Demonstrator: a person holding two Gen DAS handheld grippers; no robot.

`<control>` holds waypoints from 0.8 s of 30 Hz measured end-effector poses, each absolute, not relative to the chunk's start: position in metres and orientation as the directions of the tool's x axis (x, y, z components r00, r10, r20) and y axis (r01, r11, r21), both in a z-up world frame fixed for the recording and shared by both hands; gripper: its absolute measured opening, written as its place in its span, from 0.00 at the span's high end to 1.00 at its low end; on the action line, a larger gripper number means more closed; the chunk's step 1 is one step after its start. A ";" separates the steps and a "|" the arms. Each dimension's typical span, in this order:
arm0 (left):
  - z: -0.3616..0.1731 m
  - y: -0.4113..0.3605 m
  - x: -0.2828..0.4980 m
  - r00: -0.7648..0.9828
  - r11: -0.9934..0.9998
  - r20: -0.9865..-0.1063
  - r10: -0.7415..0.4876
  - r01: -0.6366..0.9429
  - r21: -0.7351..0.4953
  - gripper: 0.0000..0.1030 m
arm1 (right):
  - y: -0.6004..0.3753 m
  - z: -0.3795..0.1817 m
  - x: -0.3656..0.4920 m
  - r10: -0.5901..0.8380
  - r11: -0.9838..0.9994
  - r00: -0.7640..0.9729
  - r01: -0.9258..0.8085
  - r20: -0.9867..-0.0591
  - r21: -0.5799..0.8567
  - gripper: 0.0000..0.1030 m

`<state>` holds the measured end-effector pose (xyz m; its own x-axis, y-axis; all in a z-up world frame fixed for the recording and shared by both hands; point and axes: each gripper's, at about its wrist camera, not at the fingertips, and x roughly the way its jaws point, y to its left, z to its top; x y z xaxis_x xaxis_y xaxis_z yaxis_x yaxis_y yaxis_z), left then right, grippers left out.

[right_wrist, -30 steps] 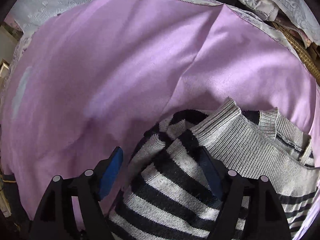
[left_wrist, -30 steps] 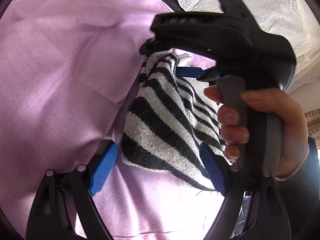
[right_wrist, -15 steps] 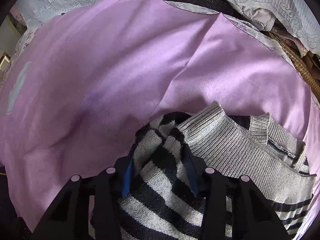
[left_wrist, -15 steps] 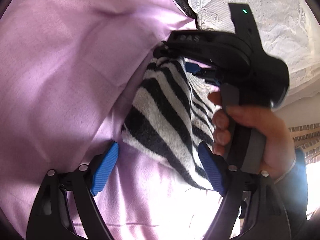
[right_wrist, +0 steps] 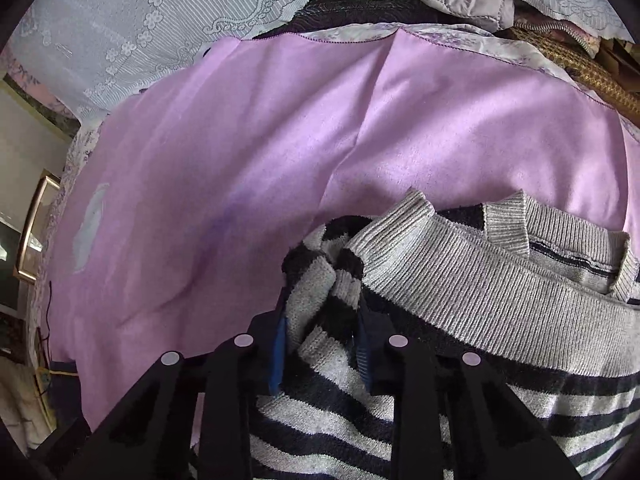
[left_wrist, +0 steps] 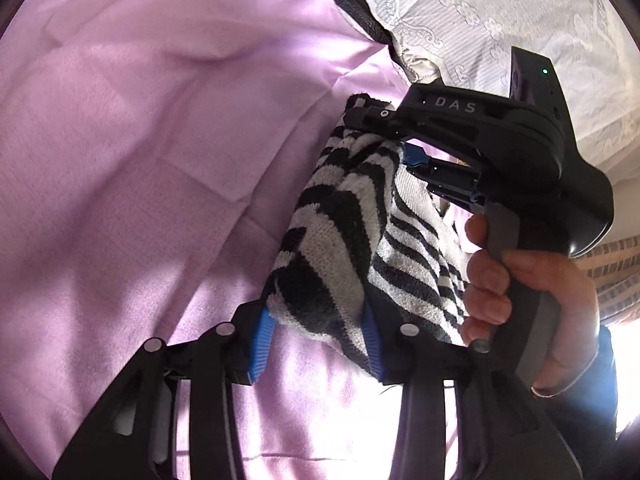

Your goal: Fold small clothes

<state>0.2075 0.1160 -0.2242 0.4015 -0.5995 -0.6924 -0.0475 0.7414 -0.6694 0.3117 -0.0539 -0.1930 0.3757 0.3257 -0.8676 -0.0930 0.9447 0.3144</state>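
A small grey-and-black striped sweater (left_wrist: pixel 344 232) hangs between the two grippers above a purple cloth (left_wrist: pixel 152 152). My left gripper (left_wrist: pixel 316 336) is closing, and its blue pads press on a bunched lower corner of the sweater. In the left wrist view my right gripper (left_wrist: pixel 404 148) pinches the sweater's far corner, held by a person's hand (left_wrist: pixel 532 288). In the right wrist view my right gripper (right_wrist: pixel 322 340) is closing on a gathered fold of the sweater (right_wrist: pixel 480 292), whose ribbed hem and collar lie to the right.
The purple cloth (right_wrist: pixel 280 152) covers the work surface. White lace fabric (right_wrist: pixel 168 12) and dark cloth lie beyond its far edge. A woven basket edge (right_wrist: pixel 576 64) shows at the upper right. Furniture with a framed panel (right_wrist: pixel 36 224) stands at the left.
Both grippers' jaws have narrowed from wide apart onto the sweater's corners. The right gripper has shifted and tilted, bringing the far lace fabric more into its view.
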 end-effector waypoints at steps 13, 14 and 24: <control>-0.183 0.075 0.196 0.443 0.837 -0.738 -0.508 0.051 -0.545 0.66 | -0.096 -0.160 0.317 0.455 0.879 0.432 -0.078 -0.779 0.470 0.77; -0.178 0.070 0.195 0.446 0.842 -0.740 -0.504 0.062 -0.536 0.66 | -0.104 -0.158 0.314 0.463 0.873 0.437 -0.076 -0.771 0.482 0.77; -0.133 -0.006 0.185 0.485 0.895 -0.753 -0.444 0.206 -0.396 0.66 | -0.185 -0.147 0.296 0.549 0.801 0.470 -0.061 -0.691 0.595 0.79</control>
<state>0.1846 -0.0057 -0.1331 0.4848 -0.4445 -0.7533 0.2057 0.8950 -0.3958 0.2957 -0.1849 -0.1469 0.4702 0.5491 -0.6909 -0.0613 0.8013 0.5951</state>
